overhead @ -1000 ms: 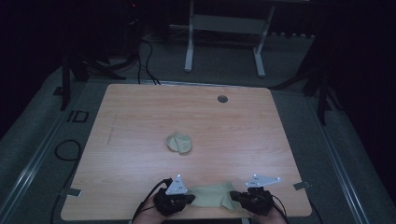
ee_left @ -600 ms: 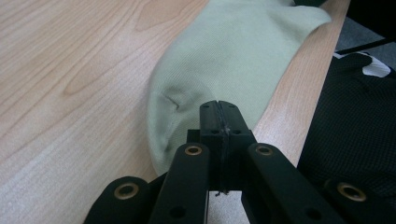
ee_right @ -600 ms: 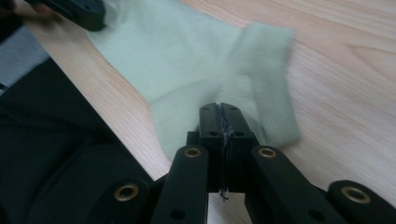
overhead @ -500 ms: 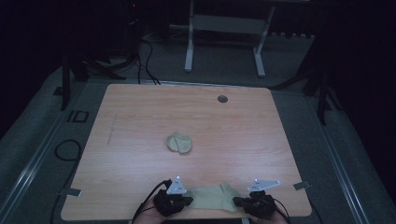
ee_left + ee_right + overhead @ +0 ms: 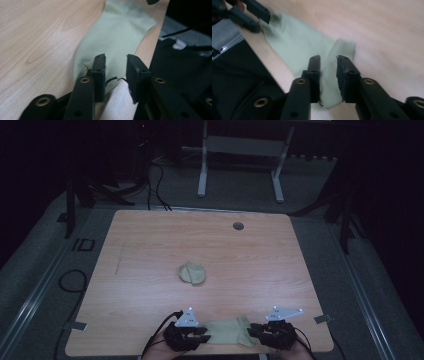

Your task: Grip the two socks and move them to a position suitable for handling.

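Tabletop (image 5: 150, 245) mostly free. Obstacles: balled sock (image 5: 192, 273) at centre, flat sock (image 5: 227, 332) at near edge btwn grippers, grommet hole (image 5: 238, 226) far side.

High view dim, surroundings lost in near black; bench (image 5: 210, 250) lit softly from above. Gripper views brighter; right gripper view smeared by motion blur, near jaws rendered soft.

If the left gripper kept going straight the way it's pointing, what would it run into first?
Most likely the pale green sock: it lies right ahead of the left gripper, whose open fingers have just been opening. Beyond it, probably the right gripper.
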`<act>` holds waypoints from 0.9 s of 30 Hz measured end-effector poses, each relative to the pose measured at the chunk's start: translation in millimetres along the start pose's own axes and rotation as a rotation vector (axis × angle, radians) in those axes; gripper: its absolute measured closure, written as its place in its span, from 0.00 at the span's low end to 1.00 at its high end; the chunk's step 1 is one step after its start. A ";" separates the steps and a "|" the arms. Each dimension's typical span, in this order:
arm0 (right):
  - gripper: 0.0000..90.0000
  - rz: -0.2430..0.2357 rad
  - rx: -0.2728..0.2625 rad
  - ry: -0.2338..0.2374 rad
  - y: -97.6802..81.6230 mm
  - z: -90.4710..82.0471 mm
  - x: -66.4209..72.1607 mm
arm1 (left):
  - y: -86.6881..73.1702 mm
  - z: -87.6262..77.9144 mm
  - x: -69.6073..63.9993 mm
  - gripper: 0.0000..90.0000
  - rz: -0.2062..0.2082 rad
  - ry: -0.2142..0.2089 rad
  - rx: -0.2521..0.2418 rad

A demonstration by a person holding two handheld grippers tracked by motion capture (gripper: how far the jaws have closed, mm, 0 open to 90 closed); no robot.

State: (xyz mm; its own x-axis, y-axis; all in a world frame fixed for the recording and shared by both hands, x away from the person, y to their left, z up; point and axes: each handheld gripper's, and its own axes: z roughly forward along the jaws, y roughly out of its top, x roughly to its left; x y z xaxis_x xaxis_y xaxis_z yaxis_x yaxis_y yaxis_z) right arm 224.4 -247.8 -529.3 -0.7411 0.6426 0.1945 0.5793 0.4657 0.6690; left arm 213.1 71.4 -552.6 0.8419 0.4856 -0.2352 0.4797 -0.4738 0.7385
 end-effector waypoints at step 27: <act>0.33 -0.107 -0.018 -0.016 116.1 77.1 -21.9 | -28.3 -33.8 32.4 0.49 -0.027 0.098 -0.053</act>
State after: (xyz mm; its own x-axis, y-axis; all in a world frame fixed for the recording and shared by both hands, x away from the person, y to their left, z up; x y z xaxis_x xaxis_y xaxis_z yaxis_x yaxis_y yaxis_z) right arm 334.1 -160.9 -511.2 -0.7926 0.5998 0.1097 0.4911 0.5213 0.6979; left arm 218.5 125.3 -559.8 0.7995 0.5682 -0.1947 0.4858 -0.4212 0.7659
